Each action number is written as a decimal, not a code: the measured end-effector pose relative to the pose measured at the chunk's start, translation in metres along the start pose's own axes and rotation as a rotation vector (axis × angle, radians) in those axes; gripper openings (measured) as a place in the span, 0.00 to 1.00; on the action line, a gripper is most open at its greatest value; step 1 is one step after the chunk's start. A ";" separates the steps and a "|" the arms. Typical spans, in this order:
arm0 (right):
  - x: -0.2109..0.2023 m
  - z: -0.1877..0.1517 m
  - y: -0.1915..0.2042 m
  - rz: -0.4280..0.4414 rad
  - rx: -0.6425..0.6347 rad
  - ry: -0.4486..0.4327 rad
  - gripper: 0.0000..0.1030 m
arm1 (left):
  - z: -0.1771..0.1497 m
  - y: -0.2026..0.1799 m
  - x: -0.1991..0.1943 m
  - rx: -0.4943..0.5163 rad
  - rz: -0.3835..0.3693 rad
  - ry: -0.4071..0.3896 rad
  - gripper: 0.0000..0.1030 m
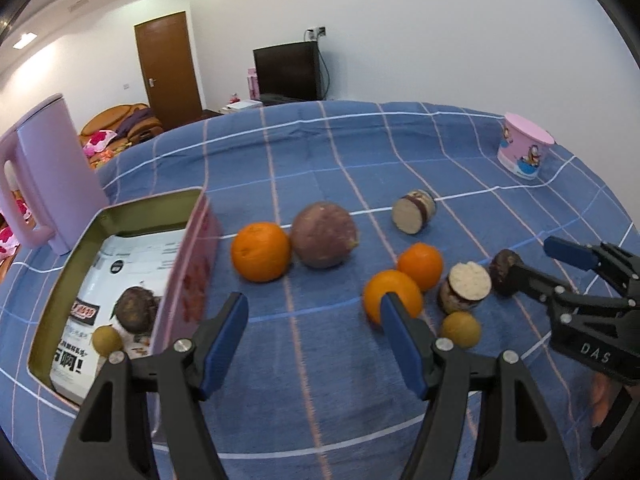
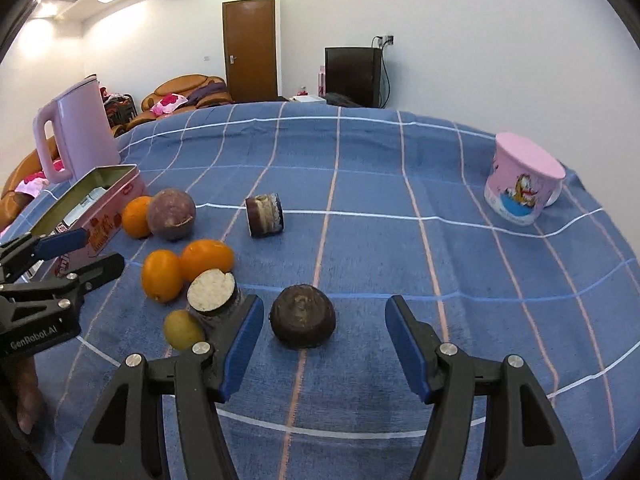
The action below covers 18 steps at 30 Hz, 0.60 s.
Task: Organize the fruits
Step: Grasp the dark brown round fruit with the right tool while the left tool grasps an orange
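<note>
A pink tin box lies open at the left and holds a dark round fruit and a small yellow-green fruit. On the blue checked cloth lie three oranges, a purple round fruit, two cut root pieces, a small yellow fruit and a dark round fruit. My left gripper is open and empty, just right of the box. My right gripper is open, its fingers on either side of the dark round fruit.
A pink kettle stands behind the box at the cloth's left edge. A pink cartoon cup stands upside down at the far right. A sofa, a door and a TV stand beyond the table.
</note>
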State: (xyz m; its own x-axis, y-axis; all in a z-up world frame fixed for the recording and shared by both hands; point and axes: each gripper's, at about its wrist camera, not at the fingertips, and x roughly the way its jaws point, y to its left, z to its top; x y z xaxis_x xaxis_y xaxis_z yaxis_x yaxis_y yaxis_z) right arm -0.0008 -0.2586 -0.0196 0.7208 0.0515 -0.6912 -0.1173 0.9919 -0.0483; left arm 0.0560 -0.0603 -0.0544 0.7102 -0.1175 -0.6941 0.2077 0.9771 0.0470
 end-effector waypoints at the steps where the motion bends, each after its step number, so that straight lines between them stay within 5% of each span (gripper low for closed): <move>1: 0.002 0.000 0.000 0.005 0.002 0.007 0.63 | 0.001 -0.002 0.001 0.003 0.000 0.001 0.69; 15: 0.024 0.003 0.002 0.012 0.006 0.092 0.62 | 0.004 -0.022 0.009 0.052 -0.077 0.028 0.69; 18: 0.025 0.004 0.002 0.019 0.007 0.098 0.53 | 0.002 -0.023 0.010 0.051 -0.082 0.033 0.69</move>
State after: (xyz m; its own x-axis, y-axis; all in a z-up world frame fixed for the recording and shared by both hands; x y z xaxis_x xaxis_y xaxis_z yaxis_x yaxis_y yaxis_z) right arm 0.0198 -0.2551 -0.0346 0.6485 0.0594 -0.7589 -0.1251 0.9917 -0.0292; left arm 0.0599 -0.0841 -0.0609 0.6668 -0.1900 -0.7206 0.2989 0.9540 0.0249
